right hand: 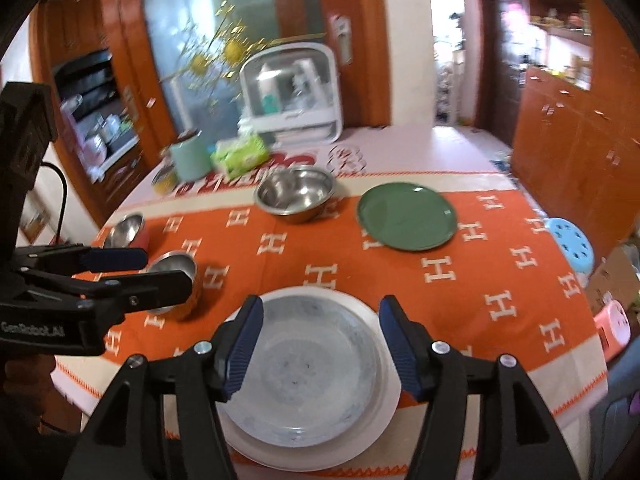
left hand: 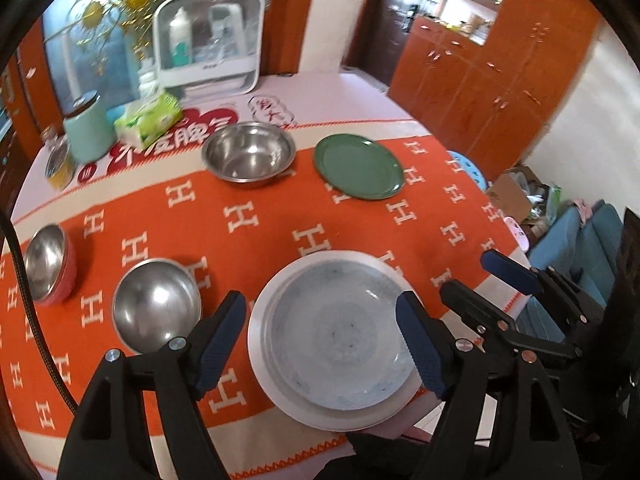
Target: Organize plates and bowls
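So the round table with the orange H-patterned cloth is the biggest worry for me: that cloth hangs loose over the near edge, and a snagged finger could drag everything on it.

Right at that near edge sits the pale blue-grey shallow dish, stacked on a wider white plate. The white plate looks like it overhangs the edge a bit, so a nudge towards me could tip the pair off.

Further back, the flat green plate and the large steel bowl sit near each other. Reaching for those means passing over the stack, so a low swing could clip the rim.

On the left, a small steel bowl and a steel bowl nested in a red one look slippery to pinch.

Both grippers hover above the stack, left gripper and right gripper, jaws spread wide, holding nothing.
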The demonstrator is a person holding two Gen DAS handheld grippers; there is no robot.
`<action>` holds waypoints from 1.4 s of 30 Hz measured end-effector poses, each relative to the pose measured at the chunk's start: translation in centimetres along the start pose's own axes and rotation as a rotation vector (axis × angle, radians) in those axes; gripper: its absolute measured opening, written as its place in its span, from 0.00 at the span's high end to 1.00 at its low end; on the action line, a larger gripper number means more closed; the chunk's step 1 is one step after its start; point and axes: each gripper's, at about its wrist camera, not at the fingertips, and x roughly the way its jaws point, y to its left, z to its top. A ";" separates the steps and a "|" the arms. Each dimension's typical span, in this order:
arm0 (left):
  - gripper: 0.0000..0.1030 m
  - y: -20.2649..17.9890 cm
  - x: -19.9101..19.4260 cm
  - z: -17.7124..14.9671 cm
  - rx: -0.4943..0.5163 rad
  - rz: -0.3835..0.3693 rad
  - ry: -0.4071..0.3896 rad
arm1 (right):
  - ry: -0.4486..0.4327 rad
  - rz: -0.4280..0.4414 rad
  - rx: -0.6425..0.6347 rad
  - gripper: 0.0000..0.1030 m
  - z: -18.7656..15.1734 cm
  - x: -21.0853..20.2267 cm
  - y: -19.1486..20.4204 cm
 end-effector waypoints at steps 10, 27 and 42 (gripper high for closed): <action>0.26 -1.8 0.7 0.7 0.052 -0.011 0.011 | -0.101 -0.143 0.125 0.38 -0.2 -3.8 -0.5; 0.26 -6.9 3.9 4.5 -0.068 0.077 -0.018 | -0.103 -0.105 0.065 0.37 3.0 -2.4 -9.1; 0.26 -11.3 9.4 8.8 -0.246 0.217 -0.045 | -0.058 0.076 -0.043 0.37 7.0 2.8 -18.6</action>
